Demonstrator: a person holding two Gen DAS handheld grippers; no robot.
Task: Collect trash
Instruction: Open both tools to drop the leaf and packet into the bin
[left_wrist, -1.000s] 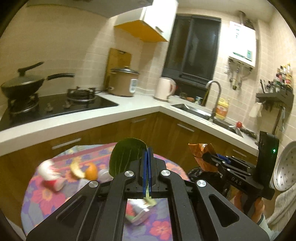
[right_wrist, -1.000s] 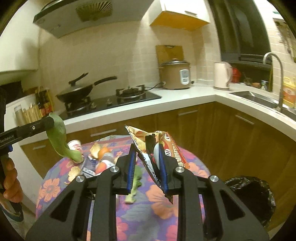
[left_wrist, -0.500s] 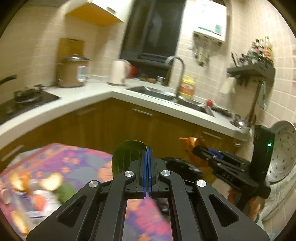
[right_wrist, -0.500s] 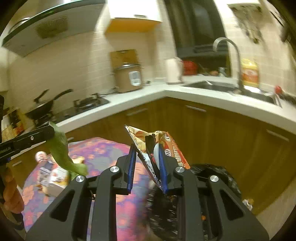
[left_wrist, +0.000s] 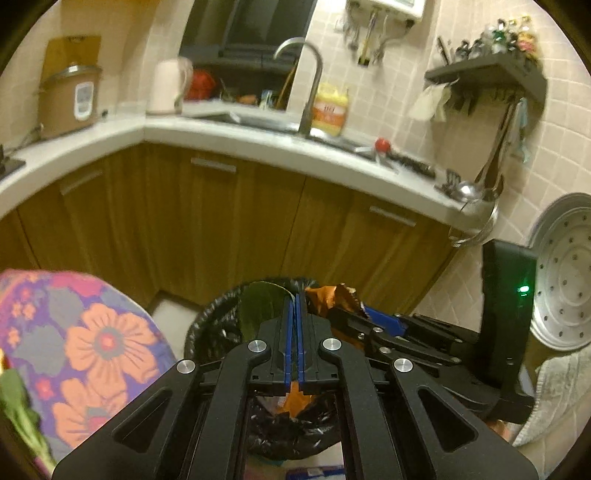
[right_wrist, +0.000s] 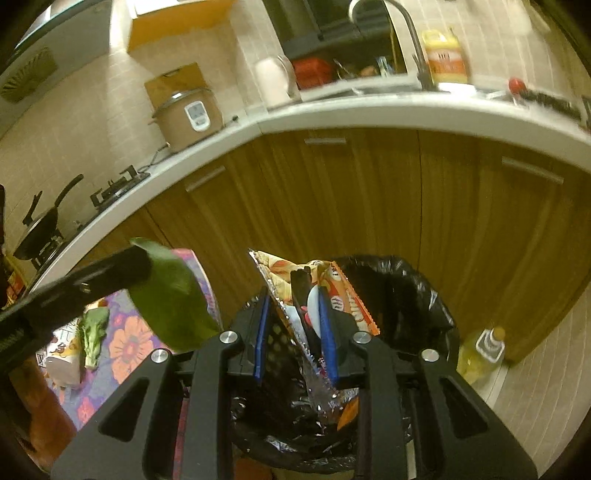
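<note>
The left tool (left_wrist: 294, 295) is clenched on a green leaf (left_wrist: 260, 306), its blue pads all but touching, though its jaws have just been easing apart a little with the leaf between them. The leaf stands up to the left of the pads, above the rim of a bin lined with a black trash bag (left_wrist: 207, 328). In the right wrist view the same leaf (right_wrist: 170, 306) hangs from the left tool's black tip, over the edge of the flowered bench (right_wrist: 125, 343). The right tool (right_wrist: 295, 317) grasps a crumpled snack wrapper (right_wrist: 288, 273) — orange and yellow print outside, silver foil inside — directly above the bag's open mouth (right_wrist: 406, 291); its jaws have just been opening slightly, yet the wrapper sits held between the pads. Foil and more wrapper show down inside the bag. On the bench lie a leafy vegetable scrap (right_wrist: 92, 332) and a small carton (right_wrist: 62, 362), just beside each other. A yellow bottle (right_wrist: 480, 354) stands on the floor right of the bin, near the wooden cabinets (right_wrist: 369, 192).
</note>
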